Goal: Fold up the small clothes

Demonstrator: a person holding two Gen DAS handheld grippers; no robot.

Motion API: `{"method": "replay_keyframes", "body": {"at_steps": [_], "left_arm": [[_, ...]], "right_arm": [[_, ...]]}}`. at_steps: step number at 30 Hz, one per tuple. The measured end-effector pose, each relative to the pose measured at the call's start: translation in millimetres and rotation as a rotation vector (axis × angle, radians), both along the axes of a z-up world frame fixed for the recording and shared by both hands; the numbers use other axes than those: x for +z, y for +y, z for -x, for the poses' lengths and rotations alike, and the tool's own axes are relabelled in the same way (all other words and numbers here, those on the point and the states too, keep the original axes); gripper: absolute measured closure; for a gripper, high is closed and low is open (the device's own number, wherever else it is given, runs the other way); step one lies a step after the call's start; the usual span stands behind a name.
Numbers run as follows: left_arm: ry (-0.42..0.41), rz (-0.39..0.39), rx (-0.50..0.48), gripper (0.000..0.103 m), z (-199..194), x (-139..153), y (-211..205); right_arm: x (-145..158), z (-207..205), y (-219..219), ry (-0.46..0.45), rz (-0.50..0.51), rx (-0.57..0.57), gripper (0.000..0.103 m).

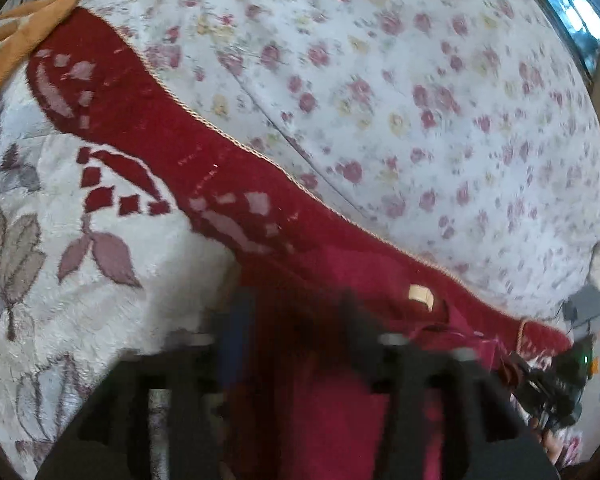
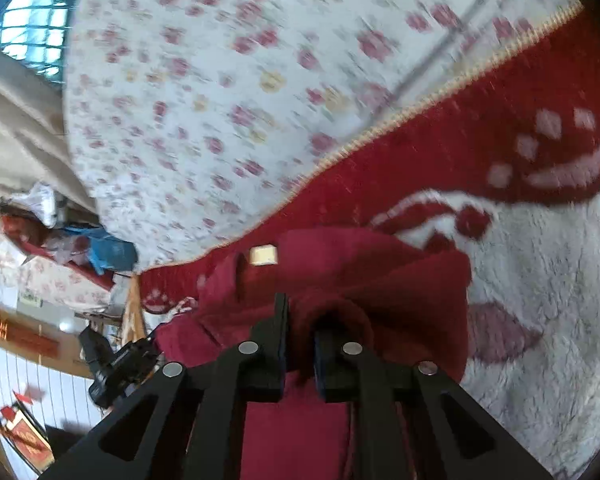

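The right gripper (image 2: 300, 320) has its 2 fingers almost closed, and a fold of the dark red garment (image 2: 380, 276) is pinched between them. The cloth rises in a bunch around the fingertips and falls down under the gripper. The gripper points forward and down over the blanket (image 2: 540, 280).

The left gripper (image 1: 300, 320) is very blurred in its own view. Its fingers (image 1: 240, 320) look apart, with the garment (image 1: 340, 400) between and below them, but I cannot tell if they hold it. In the right wrist view the left gripper (image 2: 116, 364) shows at the near left, just beside the garment's edge.

The garment lies on the red border of the blanket, near both grippers. A small beige label (image 2: 263, 255) is on its far side, facing up. Its long axis I cannot tell, because the cloth is bunched.

Beyond the blanket's cord edge (image 2: 420, 108) is a white sheet (image 2: 220, 100) with small pink flowers.
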State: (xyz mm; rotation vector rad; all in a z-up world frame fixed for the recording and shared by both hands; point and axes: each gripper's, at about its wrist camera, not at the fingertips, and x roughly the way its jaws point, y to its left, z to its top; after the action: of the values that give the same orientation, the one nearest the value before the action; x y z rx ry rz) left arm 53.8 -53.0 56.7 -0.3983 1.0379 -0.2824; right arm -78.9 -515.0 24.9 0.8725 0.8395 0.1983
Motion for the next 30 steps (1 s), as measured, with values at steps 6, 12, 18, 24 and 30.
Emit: {"method": "replay_keyframes", "body": {"at_steps": [6, 12, 18, 24, 30], "left_arm": [[-0.066, -0.017, 0.002, 0.029, 16.6, 19.1, 5.2], [-0.019, -0.113, -0.125, 0.028, 30.4, 6.9, -20.8], [-0.045, -0.141, -0.177, 0.026, 44.0, 5.8, -22.0], [-0.015, -0.115, -0.123, 0.026, 39.0, 0.5, 0.0], [-0.009, -0.045, -0.269, 0.025, 69.4, 6.3, 5.7]], "right_arm": [[44.1, 37.0, 9.0, -0.134, 0.178, -0.071, 0.037], [30.0, 10.0, 27.2, -0.036, 0.291, -0.006, 0.037], [0.6, -34.5, 39.4, 0.077, 0.404, 0.063, 0.095], [-16.2, -55.6, 15.5, 0.117, 0.449, -0.041, 0.095], [15.5, -17.6, 22.9, 0.041, 0.385, -0.008, 0.056]]}}
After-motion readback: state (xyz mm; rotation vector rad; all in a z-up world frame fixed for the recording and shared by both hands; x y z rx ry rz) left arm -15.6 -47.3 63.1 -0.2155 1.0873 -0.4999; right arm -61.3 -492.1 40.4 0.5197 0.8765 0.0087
